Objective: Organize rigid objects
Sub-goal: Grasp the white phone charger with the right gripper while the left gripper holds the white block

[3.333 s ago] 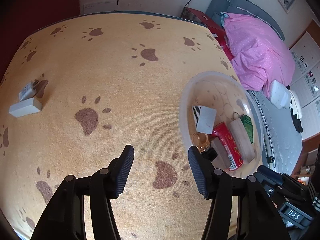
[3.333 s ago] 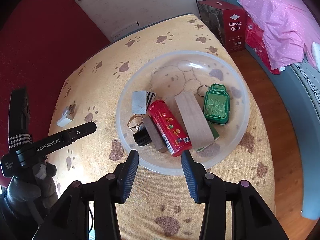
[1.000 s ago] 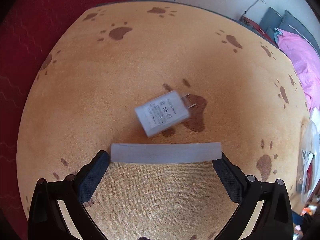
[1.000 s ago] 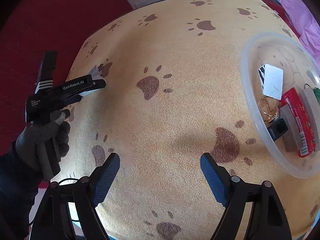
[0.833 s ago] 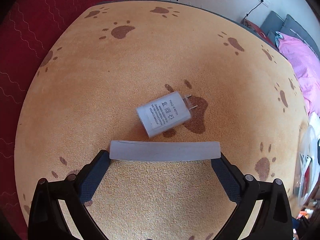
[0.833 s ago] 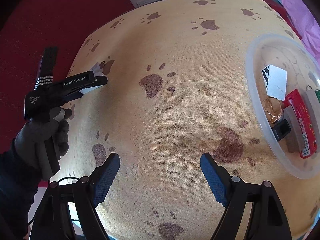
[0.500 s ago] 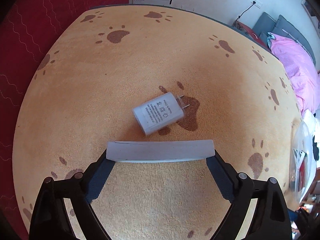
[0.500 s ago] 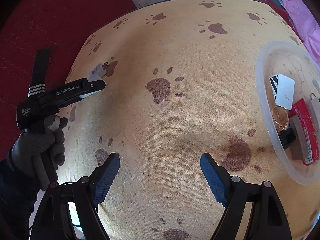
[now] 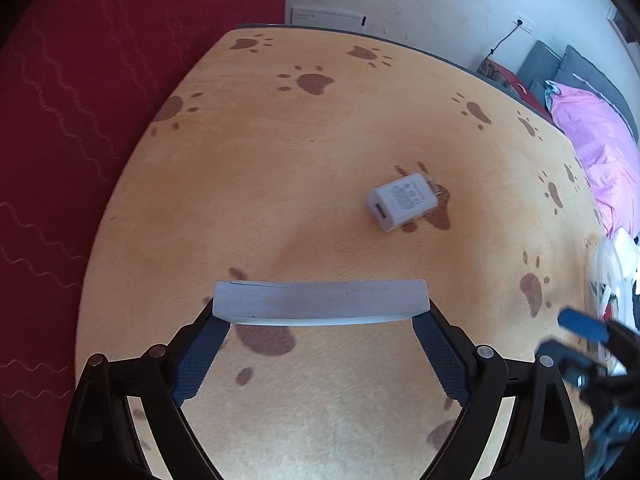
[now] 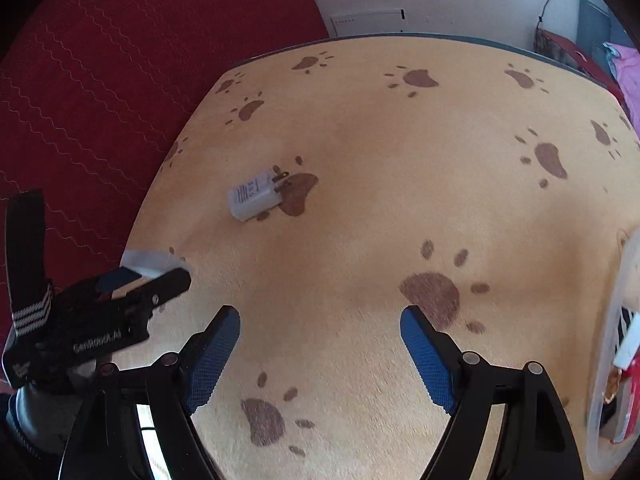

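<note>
The left gripper (image 9: 322,320) grips a white block (image 9: 320,302) endwise between its fingers (image 9: 200,354), above the counter (image 9: 320,140). The right gripper (image 10: 320,344) is spread, empty. Farther off lies a white charger (image 9: 402,202).

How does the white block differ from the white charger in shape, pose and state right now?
The block is long and flat; the charger is short and chunky, with metal prongs and printed text. The block is clamped by its ends in the left gripper, clear of the cloth; the charger lies loose on the cloth. Both are white and rigid.
</note>
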{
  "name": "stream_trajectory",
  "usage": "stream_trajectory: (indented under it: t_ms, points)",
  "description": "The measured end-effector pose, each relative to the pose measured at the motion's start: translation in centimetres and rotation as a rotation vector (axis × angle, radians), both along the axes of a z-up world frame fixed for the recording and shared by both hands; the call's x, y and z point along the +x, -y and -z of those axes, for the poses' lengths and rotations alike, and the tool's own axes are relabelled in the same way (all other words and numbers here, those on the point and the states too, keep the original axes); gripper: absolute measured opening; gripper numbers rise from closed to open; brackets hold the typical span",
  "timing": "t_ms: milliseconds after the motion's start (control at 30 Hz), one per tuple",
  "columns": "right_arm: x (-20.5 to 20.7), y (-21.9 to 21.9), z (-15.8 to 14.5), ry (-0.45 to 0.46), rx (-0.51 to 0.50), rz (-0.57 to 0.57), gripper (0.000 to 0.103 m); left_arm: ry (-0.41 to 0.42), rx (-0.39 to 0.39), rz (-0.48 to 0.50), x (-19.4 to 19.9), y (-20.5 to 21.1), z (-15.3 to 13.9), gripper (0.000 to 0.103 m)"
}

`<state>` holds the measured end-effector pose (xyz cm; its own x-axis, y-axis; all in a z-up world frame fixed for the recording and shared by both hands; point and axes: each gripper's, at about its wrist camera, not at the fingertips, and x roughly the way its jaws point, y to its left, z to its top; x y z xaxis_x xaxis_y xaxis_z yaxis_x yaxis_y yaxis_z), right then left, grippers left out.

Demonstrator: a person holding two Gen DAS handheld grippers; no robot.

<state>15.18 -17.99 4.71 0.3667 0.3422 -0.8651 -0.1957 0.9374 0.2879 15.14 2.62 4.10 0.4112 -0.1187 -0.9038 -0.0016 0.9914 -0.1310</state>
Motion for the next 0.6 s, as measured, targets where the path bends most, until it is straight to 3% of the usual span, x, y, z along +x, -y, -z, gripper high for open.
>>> stream_trajectory:
  t_ms: [300,600]
  points:
    - [5.5,-5.4,0.7,0.033,-0.072,-0.094,0.086,0.006,0.006,-0.022,-2.3,-3.1,-0.7,0.092]
    - [8.4,-7.8,2.5,0.015,-0.133,-0.119,0.086,-0.003,-0.013,-0.028,-3.1,-4.7,-0.6,0.092]
